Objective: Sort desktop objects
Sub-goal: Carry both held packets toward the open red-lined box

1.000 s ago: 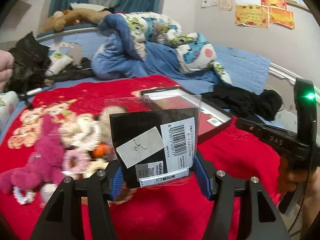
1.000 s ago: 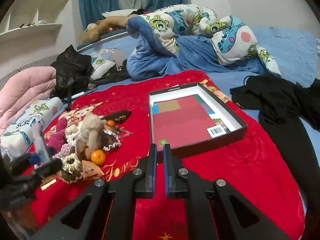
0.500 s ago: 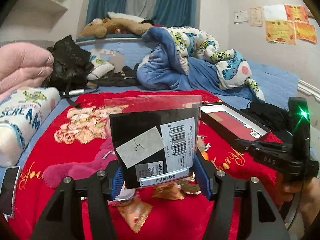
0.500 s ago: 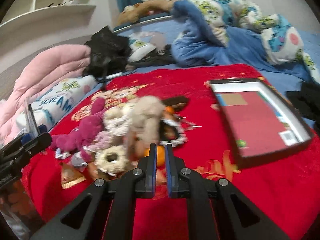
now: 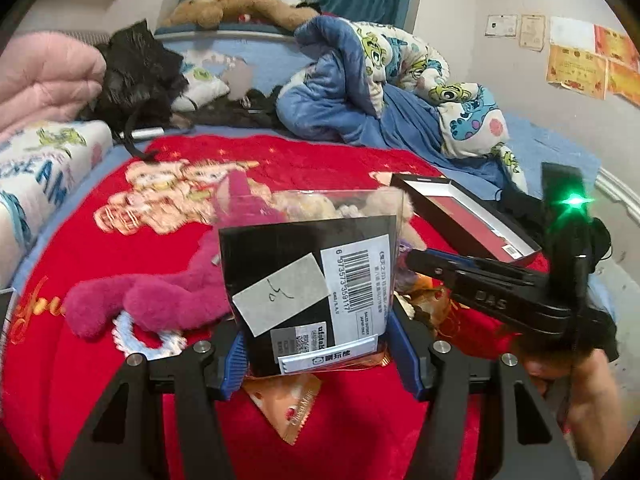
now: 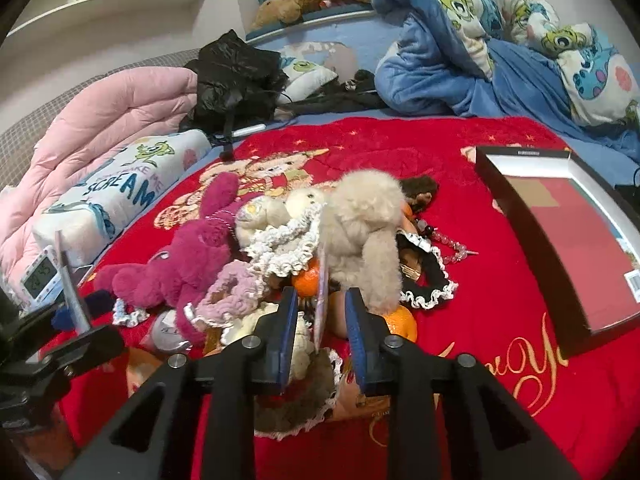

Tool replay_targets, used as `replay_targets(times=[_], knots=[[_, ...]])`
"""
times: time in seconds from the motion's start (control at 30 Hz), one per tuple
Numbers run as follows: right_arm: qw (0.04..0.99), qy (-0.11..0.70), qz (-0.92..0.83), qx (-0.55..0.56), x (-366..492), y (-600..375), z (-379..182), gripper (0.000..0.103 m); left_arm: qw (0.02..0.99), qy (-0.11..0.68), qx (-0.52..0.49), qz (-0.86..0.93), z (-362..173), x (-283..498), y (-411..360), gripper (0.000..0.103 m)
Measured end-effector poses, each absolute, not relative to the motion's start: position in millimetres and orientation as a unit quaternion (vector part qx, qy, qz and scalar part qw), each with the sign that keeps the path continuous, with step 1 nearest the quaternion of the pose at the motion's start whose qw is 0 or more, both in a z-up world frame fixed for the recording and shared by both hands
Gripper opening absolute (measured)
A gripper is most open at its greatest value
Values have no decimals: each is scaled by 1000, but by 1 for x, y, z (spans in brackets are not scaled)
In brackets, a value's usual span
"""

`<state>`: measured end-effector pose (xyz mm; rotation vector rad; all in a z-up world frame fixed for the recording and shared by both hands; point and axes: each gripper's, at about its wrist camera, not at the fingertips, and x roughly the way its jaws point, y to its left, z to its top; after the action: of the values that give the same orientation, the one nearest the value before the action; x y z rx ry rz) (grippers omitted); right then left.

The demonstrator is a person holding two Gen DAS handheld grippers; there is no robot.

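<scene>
My left gripper (image 5: 316,344) is shut on a black packet (image 5: 304,280) in a clear sleeve with a barcode label, held upright over the red blanket (image 5: 120,360). The right gripper (image 6: 321,300) hangs low over a pile of toys. Its jaws are opening, and a thin pale tag (image 6: 322,304) from the beige plush toy (image 6: 368,220) hangs between them without the pads pressing on it. A magenta plush (image 6: 192,264), frilly hair bands (image 6: 280,240) and two oranges (image 6: 400,322) lie in the pile. The black shallow box (image 6: 560,240) with a red floor sits to the right.
A foil snack packet (image 5: 288,404) lies under my left gripper. A small clock (image 6: 40,272), a printed pillow (image 6: 120,196) and a pink quilt (image 6: 100,120) line the left side. Blue bedding (image 6: 460,60) and a black bag (image 6: 236,68) lie behind. A person's hand (image 5: 580,384) holds the right gripper.
Both views swung left, away from the box and down toward the toy pile. The right jaws went from shut to parted. The left gripper kept its hold on the packet.
</scene>
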<state>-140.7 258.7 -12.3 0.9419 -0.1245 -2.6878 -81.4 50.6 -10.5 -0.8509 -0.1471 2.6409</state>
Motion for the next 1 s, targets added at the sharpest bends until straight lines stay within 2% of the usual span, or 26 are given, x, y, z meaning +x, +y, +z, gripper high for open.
replay_targets(times=[0.27, 0.33, 0.37, 0.4, 0.8, 1.0], knots=[[133, -56, -925, 352, -164, 255, -31, 26, 178, -36, -305, 935, -11, -83, 60, 63], [134, -45, -927, 346, -164, 252, -31, 20, 179, -33, -305, 935, -11, -83, 62, 63], [135, -42, -928, 346, -164, 252, -31, 10, 181, -32, -306, 934, -11, -82, 63, 63], [140, -42, -927, 345, -164, 252, -31, 7, 182, -30, -306, 934, -11, -82, 64, 63], [144, -27, -929, 339, -153, 247, -26, 7, 185, -8, -301, 935, -14, -79, 73, 63], [142, -21, -933, 330, -144, 247, -18, 7, 180, -20, -310, 934, -15, -88, 70, 63]])
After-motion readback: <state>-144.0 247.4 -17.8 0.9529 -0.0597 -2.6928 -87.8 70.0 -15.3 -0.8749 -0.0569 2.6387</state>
